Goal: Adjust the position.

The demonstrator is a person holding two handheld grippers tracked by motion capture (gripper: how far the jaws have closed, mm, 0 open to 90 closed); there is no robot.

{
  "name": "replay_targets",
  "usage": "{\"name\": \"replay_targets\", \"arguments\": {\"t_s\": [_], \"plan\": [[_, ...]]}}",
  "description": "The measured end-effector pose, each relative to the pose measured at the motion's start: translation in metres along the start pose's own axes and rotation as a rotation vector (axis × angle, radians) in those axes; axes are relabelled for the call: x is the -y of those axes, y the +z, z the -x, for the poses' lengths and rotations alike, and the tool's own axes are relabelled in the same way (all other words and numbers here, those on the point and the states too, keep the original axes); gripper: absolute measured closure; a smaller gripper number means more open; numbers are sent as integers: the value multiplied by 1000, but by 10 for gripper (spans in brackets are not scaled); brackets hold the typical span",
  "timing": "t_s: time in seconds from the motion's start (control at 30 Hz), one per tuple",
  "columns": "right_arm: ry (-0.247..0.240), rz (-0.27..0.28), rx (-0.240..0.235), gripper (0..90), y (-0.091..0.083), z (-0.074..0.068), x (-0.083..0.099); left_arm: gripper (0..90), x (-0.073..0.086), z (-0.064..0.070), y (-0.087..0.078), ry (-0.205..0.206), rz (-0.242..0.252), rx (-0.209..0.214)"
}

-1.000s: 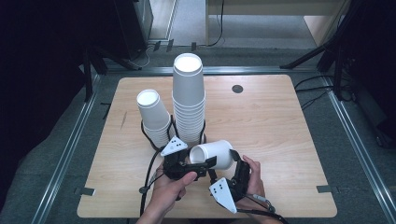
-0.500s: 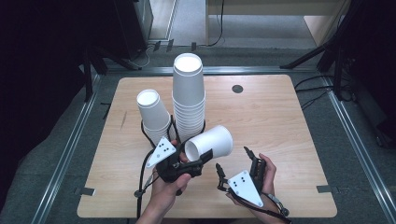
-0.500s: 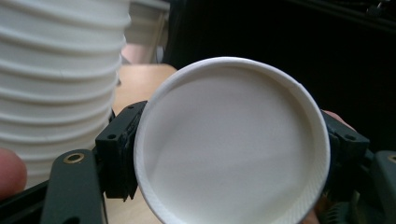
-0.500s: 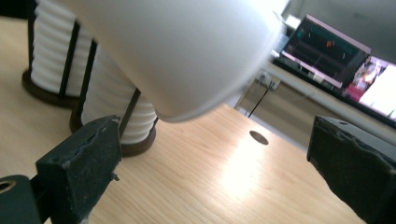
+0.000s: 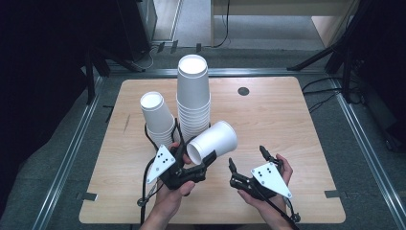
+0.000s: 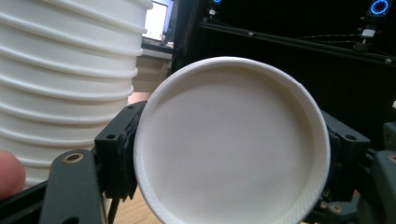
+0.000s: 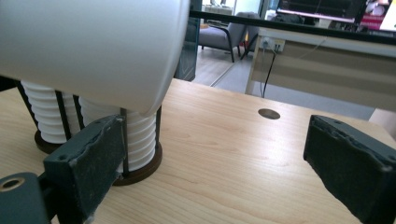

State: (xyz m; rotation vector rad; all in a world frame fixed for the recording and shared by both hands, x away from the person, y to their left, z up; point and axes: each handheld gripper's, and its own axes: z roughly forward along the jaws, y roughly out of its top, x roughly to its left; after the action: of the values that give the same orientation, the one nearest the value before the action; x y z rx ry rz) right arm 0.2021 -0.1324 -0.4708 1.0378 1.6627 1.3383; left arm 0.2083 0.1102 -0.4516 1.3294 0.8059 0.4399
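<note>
The cup (image 5: 212,142), pinched by the left gripper (image 5: 203,160), likely goes next onto the stack (image 5: 193,98) at 12 o'clock; right gripper (image 5: 246,165) jaws spread.

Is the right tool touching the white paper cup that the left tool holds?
Apart. In the high view, bare table shows between the right tool and the white paper cup, which sits clamped in the left tool.
</note>
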Motion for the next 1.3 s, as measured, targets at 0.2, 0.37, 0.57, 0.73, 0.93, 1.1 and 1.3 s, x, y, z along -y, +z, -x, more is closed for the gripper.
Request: {"name": "replay_targets", "arguments": {"t_s": [0.2,0.37,0.57,0.73,0.93,1.1,1.3], "plan": [[69,-9,-18,67,0,3,-4,233,0,1,-2,10,35,2],[141,-7,-48,83,0,6,-6,233,2,0,-1,16,38,3],[191,-17,-105,157,2,10,-6,233,6,-1,0,20,50,8],[254,-36,-142,150,3,10,-7,232,8,-1,1,25,54,6],[322,-97,-167,27,4,12,-8,232,9,-2,0,21,71,8],[588,-133,-275,0,3,18,-11,231,11,-1,0,14,104,22],[738,-113,-325,0,-1,22,-19,230,14,1,2,16,112,29]]}}
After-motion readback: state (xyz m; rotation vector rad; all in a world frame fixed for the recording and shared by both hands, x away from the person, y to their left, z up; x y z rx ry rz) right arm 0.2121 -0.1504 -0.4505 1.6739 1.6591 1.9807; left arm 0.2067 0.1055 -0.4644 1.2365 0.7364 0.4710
